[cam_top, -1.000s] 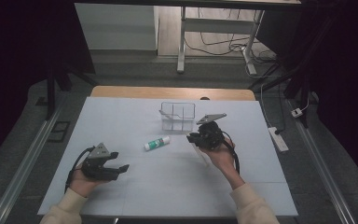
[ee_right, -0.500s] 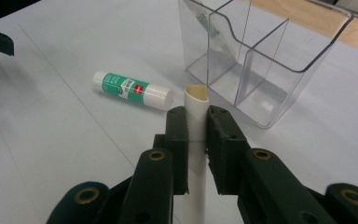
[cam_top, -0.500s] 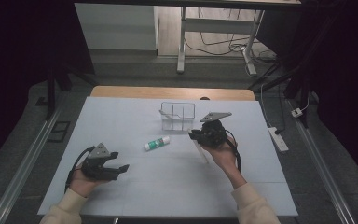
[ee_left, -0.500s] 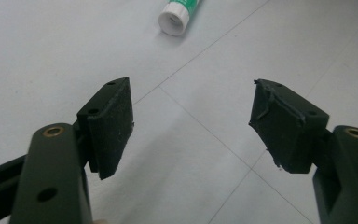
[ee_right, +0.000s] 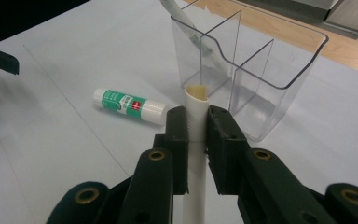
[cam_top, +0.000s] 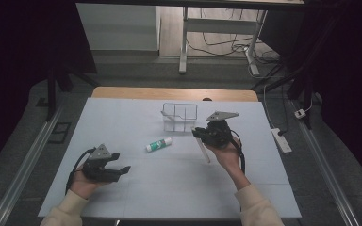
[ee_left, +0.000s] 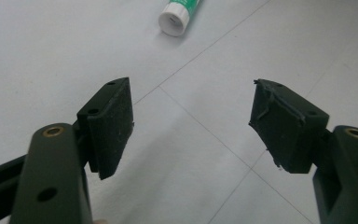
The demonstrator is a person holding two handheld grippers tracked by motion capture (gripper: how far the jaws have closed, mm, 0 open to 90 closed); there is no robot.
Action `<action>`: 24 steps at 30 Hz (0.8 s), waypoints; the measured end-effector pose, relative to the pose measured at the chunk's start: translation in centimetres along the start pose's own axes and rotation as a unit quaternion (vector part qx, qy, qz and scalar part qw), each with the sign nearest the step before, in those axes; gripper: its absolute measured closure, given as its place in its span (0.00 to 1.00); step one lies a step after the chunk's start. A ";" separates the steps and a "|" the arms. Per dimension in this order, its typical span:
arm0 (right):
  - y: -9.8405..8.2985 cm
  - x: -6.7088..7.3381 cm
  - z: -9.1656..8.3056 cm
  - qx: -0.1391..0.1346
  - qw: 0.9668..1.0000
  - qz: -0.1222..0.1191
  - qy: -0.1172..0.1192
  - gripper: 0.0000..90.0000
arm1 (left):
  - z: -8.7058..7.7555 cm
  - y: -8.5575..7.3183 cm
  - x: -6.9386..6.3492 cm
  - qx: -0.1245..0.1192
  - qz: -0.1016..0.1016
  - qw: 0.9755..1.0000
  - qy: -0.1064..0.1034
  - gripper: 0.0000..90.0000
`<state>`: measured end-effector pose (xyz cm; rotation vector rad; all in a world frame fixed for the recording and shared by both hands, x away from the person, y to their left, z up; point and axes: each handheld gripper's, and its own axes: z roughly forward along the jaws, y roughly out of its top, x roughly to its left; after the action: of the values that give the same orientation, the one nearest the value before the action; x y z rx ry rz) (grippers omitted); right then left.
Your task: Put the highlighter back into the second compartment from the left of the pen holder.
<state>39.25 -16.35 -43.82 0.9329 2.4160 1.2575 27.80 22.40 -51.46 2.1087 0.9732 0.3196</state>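
My right gripper [ee_right: 196,116] is shut on a white pen-like tube [ee_right: 196,105], which stands upright between the pads. In the high view this gripper [cam_top: 199,134] hovers just in front of a clear divided organizer [cam_top: 180,117], and the tube [cam_top: 204,151] hangs below it. The organizer [ee_right: 279,70] has another white pen [ee_right: 179,14] leaning in one compartment. A green-and-white glue stick [cam_top: 159,144] lies on the table left of the right hand, with its white cap [ee_left: 175,17] toward my left gripper [ee_left: 191,93]. The left gripper [cam_top: 121,169] rests open and empty at the near left.
The white table [cam_top: 136,117] has a wooden strip along its far edge [cam_top: 169,93]. A power strip [cam_top: 282,140] lies off the table's right side. Cables and desk legs stand on the floor beyond.
The right gripper with the white tube has drifted slightly to the right and away. The left gripper has not moved.
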 end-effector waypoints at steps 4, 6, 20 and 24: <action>0.1 0.0 -0.1 -0.006 1.000 0.001 0.002 0.86 | 0.0 0.0 0.0 0.000 0.000 1.000 0.000 0.33; 0.1 0.0 -0.2 -0.009 1.000 0.001 0.003 0.86 | 0.0 0.0 0.0 0.000 0.000 1.000 0.000 0.33; 0.7 0.1 0.2 -0.036 0.999 0.008 0.009 0.86 | 0.0 0.0 0.0 -0.001 -0.001 1.000 0.000 0.33; 1.2 0.2 0.1 -0.045 0.999 0.007 0.006 0.86 | 0.0 0.0 0.1 -0.002 -0.002 1.000 -0.001 0.33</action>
<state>39.69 -15.63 -42.91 0.9193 2.3443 1.3691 27.85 22.47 -51.42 2.1036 0.9740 0.3165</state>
